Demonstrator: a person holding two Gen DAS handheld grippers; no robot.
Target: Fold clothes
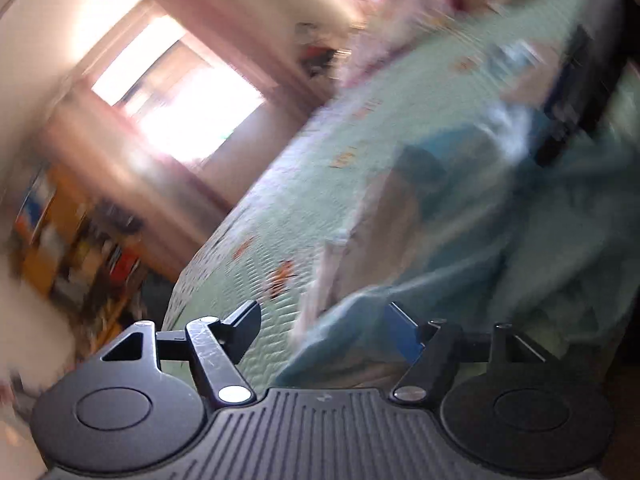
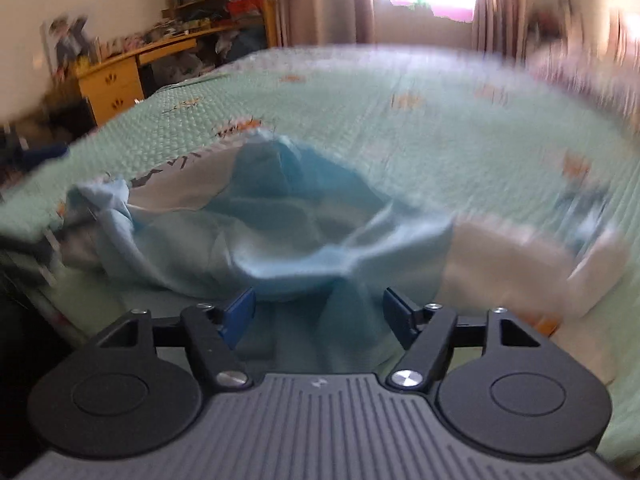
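so both my claws are wide open right now with nothing clamped. the left gripper (image 1: 322, 326) has its jaws spread over the edge of the cloth, and the right gripper (image 2: 319, 312) has a fold of it lying between its fingers but the pads aren't pressing on it. the light blue garment (image 2: 280, 240) sits in a crumpled heap on the green quilted bedspread (image 2: 400, 132), near the edge of the bed closest to me.

it looks like thin, soft, floppy fabric, light as anything, so i figure it'll sag and bunch wherever i don't support it. best bet imo is pinching 2 corners or a hem edge, 1 per claw, then pulling it flat.

hard part: everything's smeared with motion blur, the left view worst. i can't tell what kind of garment it is or find a sleeve or collar. there's a pale beige thing (image 2: 512, 256) beside the heap, could be another piece of clothing, can't say. a wooden desk (image 2: 116, 84) sits in the back.
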